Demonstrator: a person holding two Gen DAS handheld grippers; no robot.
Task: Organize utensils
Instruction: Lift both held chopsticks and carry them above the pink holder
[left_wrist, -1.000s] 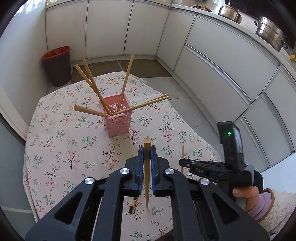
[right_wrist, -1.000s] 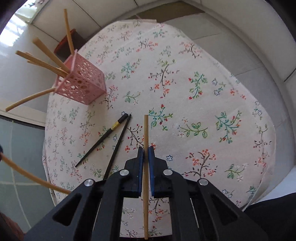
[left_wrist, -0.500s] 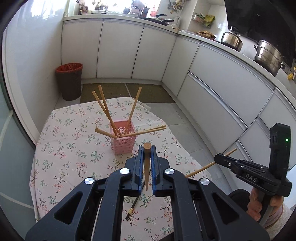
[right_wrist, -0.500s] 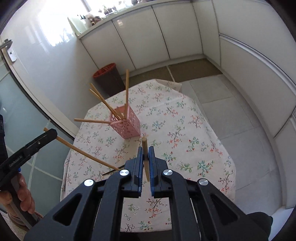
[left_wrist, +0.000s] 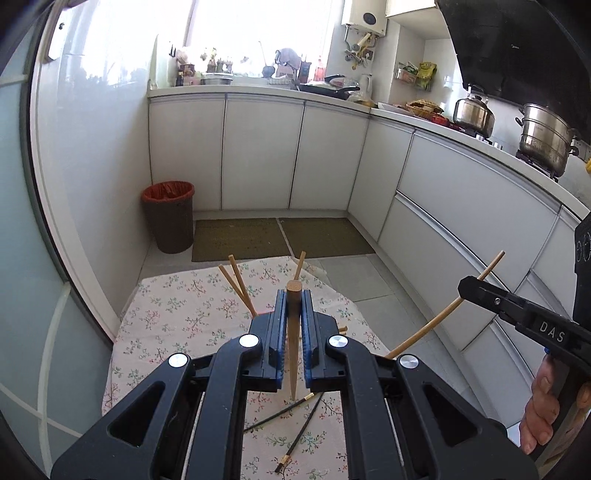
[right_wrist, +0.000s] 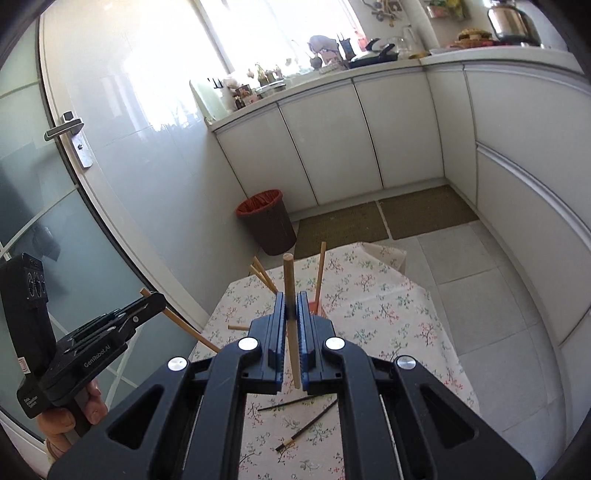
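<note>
My left gripper (left_wrist: 294, 295) is shut on a wooden chopstick (left_wrist: 293, 343) and holds it high above the floral table (left_wrist: 177, 317). My right gripper (right_wrist: 291, 295) is shut on another wooden chopstick (right_wrist: 291, 325), also high above the table (right_wrist: 388, 306). Each gripper shows in the other's view, the right one (left_wrist: 465, 288) with its stick (left_wrist: 443, 317), the left one (right_wrist: 157, 299) with its stick (right_wrist: 184, 328). The pink holder (right_wrist: 317, 307) is mostly hidden behind the jaws; several wooden chopsticks (left_wrist: 236, 284) stick out of it. Two black chopsticks (left_wrist: 303, 424) lie on the table below, also seen in the right wrist view (right_wrist: 306, 424).
A brown bin with a red liner (left_wrist: 169, 216) stands on the floor beyond the table. White cabinets (left_wrist: 461, 206) run along the back and right. A glass door with a handle (right_wrist: 68, 122) is at the left. Pots (left_wrist: 546, 144) sit on the counter.
Both grippers have risen and tilted up with their chopsticks, so the table and holder dropped low in both views and the kitchen counter came into sight.
</note>
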